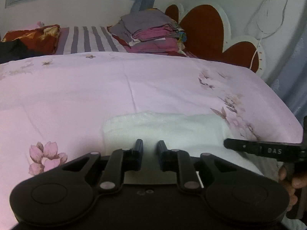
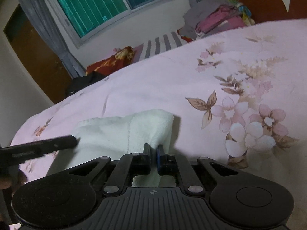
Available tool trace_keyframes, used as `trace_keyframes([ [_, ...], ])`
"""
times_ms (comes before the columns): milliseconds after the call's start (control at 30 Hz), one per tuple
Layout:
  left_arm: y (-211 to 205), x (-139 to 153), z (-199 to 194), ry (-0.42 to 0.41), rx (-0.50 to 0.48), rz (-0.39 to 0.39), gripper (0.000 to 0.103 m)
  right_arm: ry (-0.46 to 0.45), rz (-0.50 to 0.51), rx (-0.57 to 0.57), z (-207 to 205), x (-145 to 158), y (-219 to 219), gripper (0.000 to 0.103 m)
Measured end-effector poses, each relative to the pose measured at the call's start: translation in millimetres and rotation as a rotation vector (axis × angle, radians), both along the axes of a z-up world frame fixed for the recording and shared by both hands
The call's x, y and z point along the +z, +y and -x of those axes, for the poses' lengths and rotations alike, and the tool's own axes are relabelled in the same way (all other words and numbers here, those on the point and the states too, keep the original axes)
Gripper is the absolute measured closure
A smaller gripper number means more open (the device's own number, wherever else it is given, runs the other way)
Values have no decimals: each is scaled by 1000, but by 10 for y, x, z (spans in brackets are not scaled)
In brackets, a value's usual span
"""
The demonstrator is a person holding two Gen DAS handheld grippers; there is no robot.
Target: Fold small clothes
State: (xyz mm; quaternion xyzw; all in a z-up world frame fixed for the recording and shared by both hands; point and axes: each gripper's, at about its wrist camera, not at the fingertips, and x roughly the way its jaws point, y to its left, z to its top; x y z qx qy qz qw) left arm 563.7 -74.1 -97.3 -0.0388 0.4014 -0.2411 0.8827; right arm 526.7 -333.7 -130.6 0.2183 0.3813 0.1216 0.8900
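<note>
In the left wrist view, the white cloth lies flat on the pink flowered bed cover, well in front of the pile of folded clothes at the headboard. The left claw hangs low over the near edge of the cloth with its jaws narrow; I think a thin edge may be between them, but the view does not let me tell. The right claw comes in from the right side of the cloth, with a hand behind it.

In the right wrist view, the right claw is closed on a raised corner of the cloth, and the fabric stands up in a small hump. It points downward at a slant. To fold well, both corners should travel together, level, and the far edge should stay flat on the cover.
</note>
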Motion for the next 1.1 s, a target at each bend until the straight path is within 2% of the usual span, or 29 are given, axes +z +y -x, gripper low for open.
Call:
trace_keyframes([
  [100,75,143,156,-28,-4,23,86,9,17,2,-7,50,8,98],
  [133,147,186,272,-41,-5,60,85,14,12,1,18,101,11,90],
  [167,217,208,391,-48,0,79,83,21,11,-7,48,156,-4,60],
  [200,274,221,515,-57,10,77,85,-5,5,-10,136,235,-26,44],
  [233,345,218,654,-65,26,76,85,-55,-17,2,256,309,-51,39],
  [333,536,140,977,-45,82,124,85,-38,-76,42,495,371,-91,41],
  [367,548,112,1020,-31,86,122,84,-25,-93,49,566,363,-92,50],
  [433,559,40,1090,-19,104,118,83,20,-124,61,674,304,-64,58],
  [500,569,14,1057,3,128,131,82,63,-113,61,708,247,19,66],
  [533,558,13,1030,10,133,130,82,73,-111,66,707,213,69,82],
  [567,542,33,987,12,135,126,82,71,-101,61,701,185,107,89],
  [633,449,99,987,3,111,91,82,53,-80,47,700,209,132,92],
  [733,284,112,1024,-10,79,-9,82,23,-35,40,759,320,86,93],
  [833,275,87,1047,-8,86,-29,79,99,-55,59,688,145,75,93],
  [933,275,119,1124,-19,72,-45,79,95,-52,51,708,157,77,92],
  [1000,272,154,1218,-33,64,-68,79,90,-25,59,749,209,78,86],
  [1100,285,153,1460,-23,63,-75,81,52,7,76,931,340,87,85],
])
